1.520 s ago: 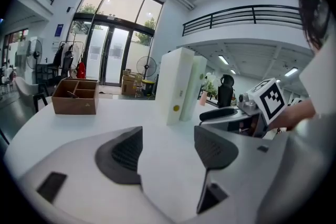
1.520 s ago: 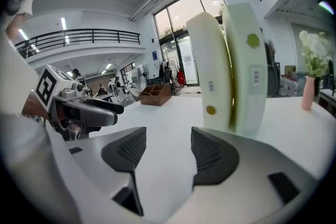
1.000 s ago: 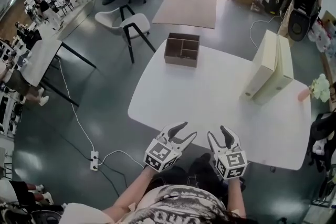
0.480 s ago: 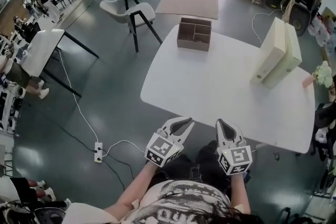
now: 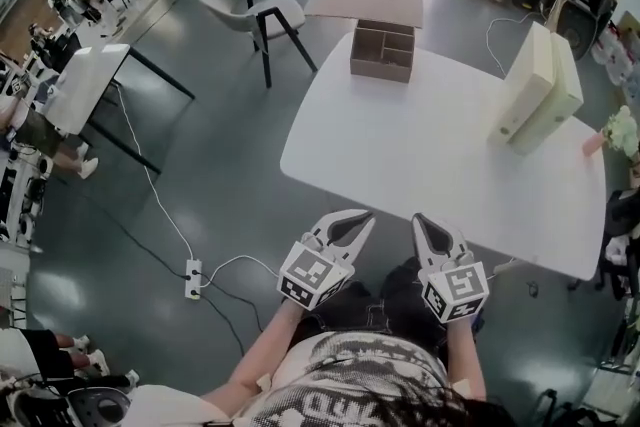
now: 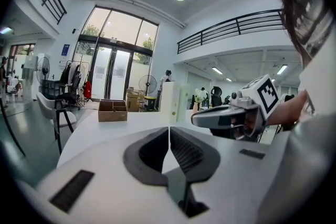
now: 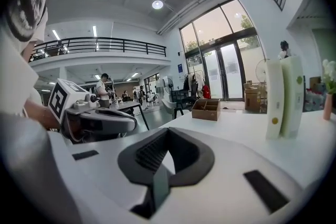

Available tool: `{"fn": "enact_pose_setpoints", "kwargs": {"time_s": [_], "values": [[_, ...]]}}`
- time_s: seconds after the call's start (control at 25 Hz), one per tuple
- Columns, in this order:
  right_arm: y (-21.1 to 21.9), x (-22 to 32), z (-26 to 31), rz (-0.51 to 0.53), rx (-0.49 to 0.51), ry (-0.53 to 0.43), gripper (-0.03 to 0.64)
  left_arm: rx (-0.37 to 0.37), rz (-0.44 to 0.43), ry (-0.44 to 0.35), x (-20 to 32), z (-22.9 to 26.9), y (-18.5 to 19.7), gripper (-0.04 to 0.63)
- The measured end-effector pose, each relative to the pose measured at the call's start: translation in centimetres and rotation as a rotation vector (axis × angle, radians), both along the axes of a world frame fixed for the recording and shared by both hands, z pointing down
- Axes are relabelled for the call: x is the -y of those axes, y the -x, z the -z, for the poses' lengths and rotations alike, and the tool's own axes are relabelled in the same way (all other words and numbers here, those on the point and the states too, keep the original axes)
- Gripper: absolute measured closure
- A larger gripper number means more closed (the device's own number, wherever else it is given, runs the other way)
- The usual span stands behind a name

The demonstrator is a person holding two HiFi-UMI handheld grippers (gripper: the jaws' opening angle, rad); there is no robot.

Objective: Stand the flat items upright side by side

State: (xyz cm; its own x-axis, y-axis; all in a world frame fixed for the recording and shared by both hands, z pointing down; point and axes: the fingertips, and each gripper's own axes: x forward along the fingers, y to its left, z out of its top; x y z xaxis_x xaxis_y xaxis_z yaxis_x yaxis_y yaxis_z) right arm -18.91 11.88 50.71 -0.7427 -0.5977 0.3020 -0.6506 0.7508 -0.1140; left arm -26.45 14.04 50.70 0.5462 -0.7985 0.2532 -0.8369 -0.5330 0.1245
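short of the table (image 5: 420,155), left gripper (image 5: 362,217), right gripper (image 5: 426,221) drawn back, closed

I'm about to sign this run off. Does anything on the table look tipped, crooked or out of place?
Nothing stands out. The two cream binders stand upright, side by side, at the far right of the table, and the cardboard box sits level at its far edge.

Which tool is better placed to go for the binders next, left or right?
Right, probably. The binders stand on the right of the table, nearer the right tool than the left tool. Both have just shut, empty, off the near edge.
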Motion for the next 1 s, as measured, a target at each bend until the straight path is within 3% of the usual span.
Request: {"fn": "enact_pose_setpoints", "kwargs": {"time_s": [1.0], "values": [[0.8,-0.2,-0.8,0.074,-0.066,-0.022,0.621,0.016,-0.029,-0.013,0.1,0.3,-1.5,0.577]]}}
